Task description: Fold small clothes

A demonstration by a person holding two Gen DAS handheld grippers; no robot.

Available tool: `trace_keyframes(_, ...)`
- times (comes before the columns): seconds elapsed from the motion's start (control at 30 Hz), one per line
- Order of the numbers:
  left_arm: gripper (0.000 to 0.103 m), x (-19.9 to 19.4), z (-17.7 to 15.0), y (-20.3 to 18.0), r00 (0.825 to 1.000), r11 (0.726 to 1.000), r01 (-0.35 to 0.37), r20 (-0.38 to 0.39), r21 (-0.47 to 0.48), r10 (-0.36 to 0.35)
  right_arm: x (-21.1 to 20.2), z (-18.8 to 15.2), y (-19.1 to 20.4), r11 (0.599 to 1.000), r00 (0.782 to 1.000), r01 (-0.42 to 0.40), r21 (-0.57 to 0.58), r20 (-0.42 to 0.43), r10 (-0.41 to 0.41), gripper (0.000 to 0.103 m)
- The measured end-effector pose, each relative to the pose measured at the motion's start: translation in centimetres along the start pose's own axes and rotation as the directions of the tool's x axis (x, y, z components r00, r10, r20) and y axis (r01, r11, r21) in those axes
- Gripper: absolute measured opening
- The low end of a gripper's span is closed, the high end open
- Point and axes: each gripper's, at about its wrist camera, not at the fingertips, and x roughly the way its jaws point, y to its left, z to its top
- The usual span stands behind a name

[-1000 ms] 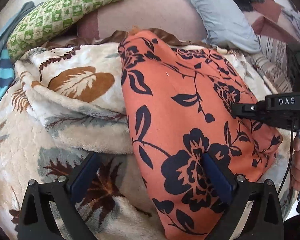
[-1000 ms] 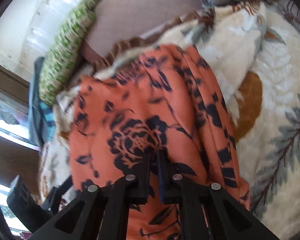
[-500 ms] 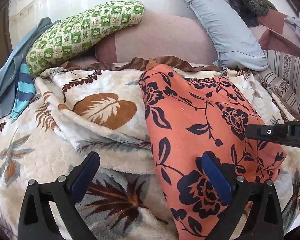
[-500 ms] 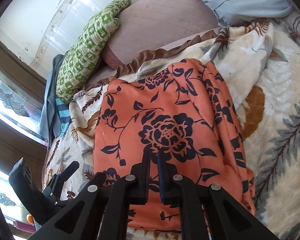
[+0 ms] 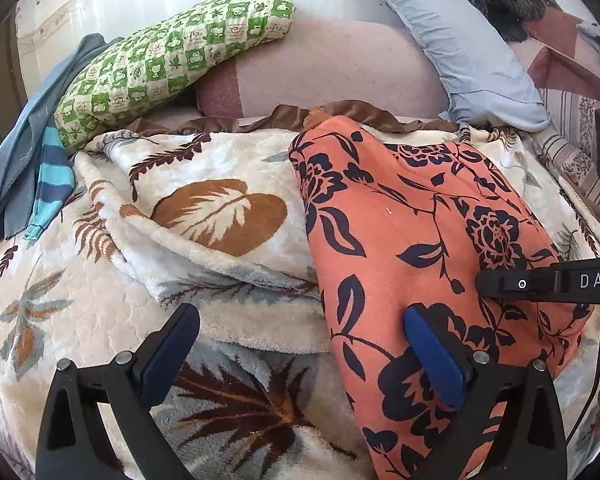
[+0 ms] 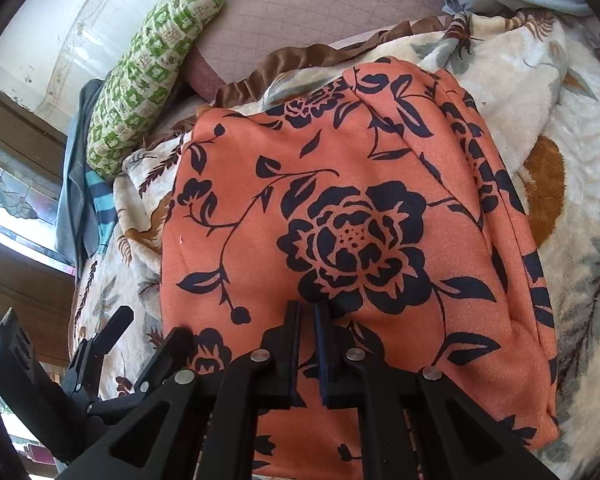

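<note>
Though smoothly spread — orange floral garment (image 6: 340, 208), left tool (image 5: 300, 344) wide, right tool (image 6: 307, 312) near-closed, empty.

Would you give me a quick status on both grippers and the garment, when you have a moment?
Left gripper open, one finger over the orange floral garment. Right gripper shut above it, nothing visibly pinched. Garment flat on leaf-print blanket. Nothing in the way.

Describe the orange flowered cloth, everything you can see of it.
The orange cloth is a soft, matte fabric printed with dark navy roses, leaves and vines. It lies folded into a long, fairly smooth panel on the leaf-patterned blanket, its far end near the blanket's brown trim. A bunched fold runs along its right edge in the right wrist view. Nothing visibly pinches it; both hand-held grippers hover over its near end.
</note>
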Motion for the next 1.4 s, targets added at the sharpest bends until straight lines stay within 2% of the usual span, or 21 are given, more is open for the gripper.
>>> trace_keyframes(0.37, 0.102, 0.7, 0.1, 0.1, 0.999, 0.999, 0.032, -0.017, -0.018, -0.032, -0.3, 0.3, -0.5, 0.999, 0.999, -0.049, -0.001, -0.016, 0.049, 0.009)
trace_keyframes(0.47, 0.102, 0.6, 0.4, 0.6, 0.996, 0.995, 0.086, -0.028, -0.058, -0.087, -1.7, 0.5, -0.9, 0.997, 0.996, -0.077, -0.012, 0.032, 0.077, 0.01)
trace_keyframes(0.57, 0.102, -0.2, 0.8, 0.7, 0.993, 0.99, 0.118, 0.011, -0.079, -0.117, -3.5, 0.8, -1.2, 0.995, 0.989, -0.1, -0.026, 0.104, 0.102, 0.01)
trace_keyframes(0.67, 0.102, -0.6, 1.5, 0.9, 0.996, 0.994, 0.071, 0.054, -0.08, -0.067, -4.5, 0.9, -1.3, 0.995, 0.982, -0.101, -0.017, 0.157, 0.102, 0.01)
trace_keyframes(0.77, 0.102, 0.8, 2.4, 1.4, 0.999, 0.996, 0.014, 0.048, -0.089, -0.01, -4.7, 1.2, -1.3, 0.999, 0.979, -0.053, 0.007, 0.197, 0.051, 0.01)
trace_keyframes(0.8, 0.102, 1.4, 2.5, 1.6, 0.999, 0.995, 0.021, 0.039, -0.096, -0.018, -4.6, 1.3, -1.5, 0.999, 0.978, -0.038, 0.016, 0.205, 0.034, 0.01)
trace_keyframes(0.87, 0.103, 2.3, 2.5, 1.8, 0.999, 0.992, 0.051, 0.002, -0.114, -0.051, -4.0, 1.7, -2.0, 0.998, 0.98, -0.015, 0.054, 0.199, 0.004, 0.01)
trace_keyframes(0.93, 0.103, 2.8, 2.3, 1.1, 0.998, 0.995, 0.062, -0.027, -0.084, -0.064, -2.2, 2.1, -3.1, 0.993, 0.99, 0.034, 0.115, 0.132, -0.049, 0.018)
trace_keyframes(0.97, 0.103, 2.8, 2.1, 0.6, 0.998, 0.997, 0.056, -0.033, -0.052, -0.058, -1.1, 2.1, -3.6, 0.991, 0.994, 0.031, 0.134, 0.099, -0.045, 0.021)
trace_keyframes(1.07, 0.103, 2.6, 2.0, 0.2, 0.998, 0.998, 0.053, -0.02, -0.019, -0.054, -1.2, 2.2, -3.7, 0.989, 0.994, 0.024, 0.146, 0.102, -0.039, 0.021)
trace_keyframes(1.27, 0.103, 3.2, 1.8, 1.1, 0.992, 0.991, 0.108, -0.059, -0.085, -0.113, -1.4, 2.0, -4.1, 0.991, 0.996, 0.005, 0.134, 0.092, -0.017, 0.021)
trace_keyframes(1.4, 0.103, 2.7, 1.8, 0.8, 0.994, 0.993, 0.095, -0.041, -0.069, -0.098, -1.7, 2.1, -3.9, 0.995, 0.997, 0.006, 0.104, 0.08, -0.015, 0.021)
